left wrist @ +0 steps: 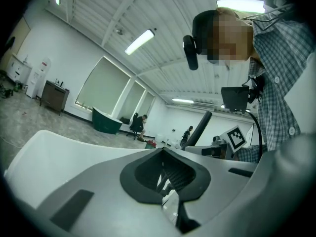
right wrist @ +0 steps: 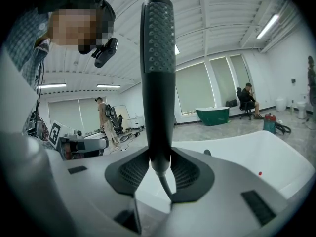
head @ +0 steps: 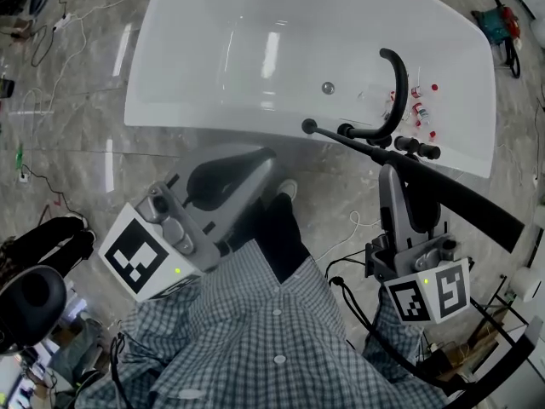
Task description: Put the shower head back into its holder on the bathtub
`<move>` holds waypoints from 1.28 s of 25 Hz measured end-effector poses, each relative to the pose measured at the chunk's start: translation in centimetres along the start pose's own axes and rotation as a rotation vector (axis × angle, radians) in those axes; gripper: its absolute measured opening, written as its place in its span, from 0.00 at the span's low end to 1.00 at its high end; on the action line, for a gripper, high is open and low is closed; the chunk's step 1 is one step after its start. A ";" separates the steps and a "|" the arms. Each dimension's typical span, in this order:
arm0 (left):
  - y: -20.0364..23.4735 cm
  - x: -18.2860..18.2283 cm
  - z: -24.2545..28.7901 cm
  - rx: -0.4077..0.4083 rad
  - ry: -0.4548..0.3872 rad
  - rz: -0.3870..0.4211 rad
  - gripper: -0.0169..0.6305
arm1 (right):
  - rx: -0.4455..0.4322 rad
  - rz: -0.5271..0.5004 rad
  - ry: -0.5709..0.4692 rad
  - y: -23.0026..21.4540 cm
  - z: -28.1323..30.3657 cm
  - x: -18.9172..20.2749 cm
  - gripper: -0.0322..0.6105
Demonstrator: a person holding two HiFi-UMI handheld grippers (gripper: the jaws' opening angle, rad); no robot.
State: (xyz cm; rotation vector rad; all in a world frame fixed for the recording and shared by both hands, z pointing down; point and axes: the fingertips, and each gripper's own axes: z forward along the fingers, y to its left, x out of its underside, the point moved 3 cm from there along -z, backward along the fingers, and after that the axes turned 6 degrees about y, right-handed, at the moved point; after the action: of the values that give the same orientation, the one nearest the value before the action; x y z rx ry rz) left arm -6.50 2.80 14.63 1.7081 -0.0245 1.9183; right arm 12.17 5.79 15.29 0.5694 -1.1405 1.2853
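Note:
The black stick-shaped shower head lies slantwise over the near rim of the white bathtub. Its thin end is by the black tap fitting on the rim. My right gripper is shut on the shower head. In the right gripper view the shower head stands upright between the pads, nozzles facing the camera, held at its narrow neck by that gripper. My left gripper hovers over the floor before the tub, jaws together and nothing in them.
Small red and white items and a drain lie in the tub. Cables run over the marble floor at the left. A green and red tool sits at the top right. People and a green tub are far off.

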 end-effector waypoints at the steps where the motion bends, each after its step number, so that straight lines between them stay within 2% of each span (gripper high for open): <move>1: 0.0 0.4 0.0 -0.001 0.004 -0.003 0.04 | 0.000 0.003 0.007 -0.1 0.1 0.5 0.26; 9: 0.4 2.5 0.9 -0.001 0.001 -0.031 0.04 | 0.001 0.033 0.048 -0.9 1.1 3.6 0.26; 32: 3.2 10.5 3.8 0.012 0.095 -0.060 0.04 | -0.002 0.036 0.103 -3.2 4.9 10.1 0.26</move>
State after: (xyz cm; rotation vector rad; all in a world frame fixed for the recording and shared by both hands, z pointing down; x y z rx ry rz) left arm -4.69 2.81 26.10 1.6054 0.0734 1.9557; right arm 12.31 5.26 26.97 0.4776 -1.0710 1.3297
